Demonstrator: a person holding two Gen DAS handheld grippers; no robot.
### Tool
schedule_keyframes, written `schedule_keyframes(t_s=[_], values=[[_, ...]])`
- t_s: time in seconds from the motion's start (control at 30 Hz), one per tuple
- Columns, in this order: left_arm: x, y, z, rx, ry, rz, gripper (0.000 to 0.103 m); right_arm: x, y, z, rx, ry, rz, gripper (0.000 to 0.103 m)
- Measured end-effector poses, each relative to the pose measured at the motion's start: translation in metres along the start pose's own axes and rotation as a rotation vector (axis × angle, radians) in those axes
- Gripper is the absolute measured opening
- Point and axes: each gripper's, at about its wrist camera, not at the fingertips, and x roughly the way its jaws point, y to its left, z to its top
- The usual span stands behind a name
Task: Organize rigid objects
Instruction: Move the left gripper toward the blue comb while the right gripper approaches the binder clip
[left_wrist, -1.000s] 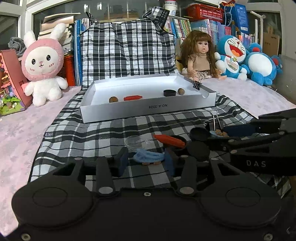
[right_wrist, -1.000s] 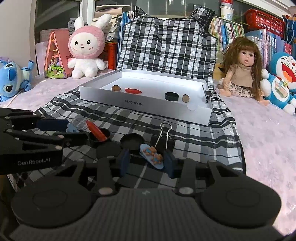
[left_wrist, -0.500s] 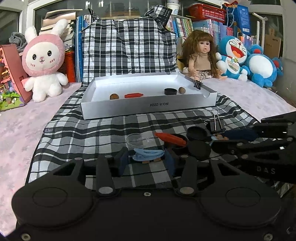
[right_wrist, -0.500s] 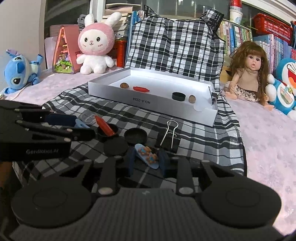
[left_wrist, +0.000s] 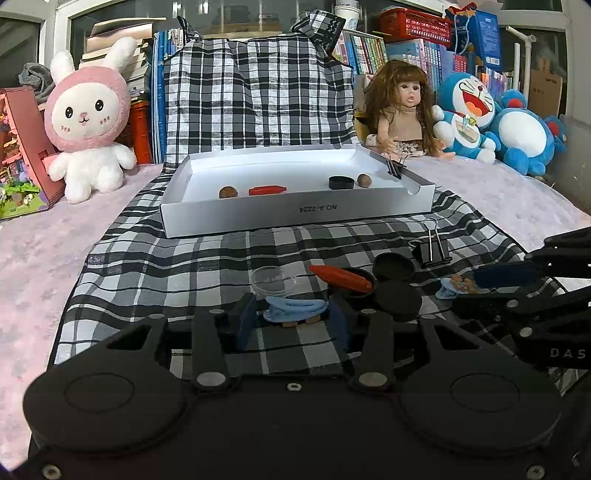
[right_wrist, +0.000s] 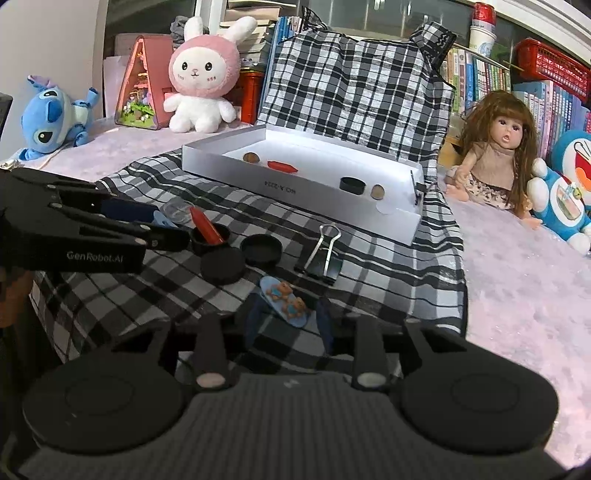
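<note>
The blue hair clip (left_wrist: 293, 310) is seen between the fingers of the left gripper (left_wrist: 292, 314). Its long axis runs from 9 to 3 o'clock, and its ends reach both pads, so it is judged to be grasped.

The jaws of the right gripper (right_wrist: 288, 317) have just been opening. The bear hair clip (right_wrist: 284, 301) lies between them on the checked cloth (right_wrist: 388, 266), and it is not pressed by the pads. Its long axis runs from about 10 to 4 o'clock, so it is set obliquely to the fingers. For a new grip a small roll of the wrist is probably needed.

The white box (left_wrist: 295, 218) is found at 12 o'clock from both grippers, well apart. Some small things are already placed in it. A binder clip (right_wrist: 321, 258), black lids (right_wrist: 260, 249) and a red stick (right_wrist: 205, 227) in a black cap are left on the cloth, at 11 to 12 o'clock from the right gripper, which is the nearer one to them.

The near end of the bear hair clip is partly covered by the right finger. In the left wrist view, the underside of the blue hair clip cannot be made out well.
</note>
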Motion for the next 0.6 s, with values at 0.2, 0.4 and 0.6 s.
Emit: schedule_keyframes(t_s=[0.2, 0.4, 0.6], values=[[0.000, 0.003, -0.002, -0.007, -0.002, 0.013, 0.042, 0.000, -0.010, -0.001, 0.026, 0.012, -0.082, 0.052], [-0.002, 0.007, -0.003, -0.020, -0.003, 0.028, 0.042, 0.002, -0.021, -0.001, 0.100, 0.025, -0.149, 0.052], [-0.001, 0.006, -0.002, -0.017, -0.007, 0.032, 0.042, -0.009, -0.020, -0.001, 0.191, -0.008, -0.087, 0.055]])
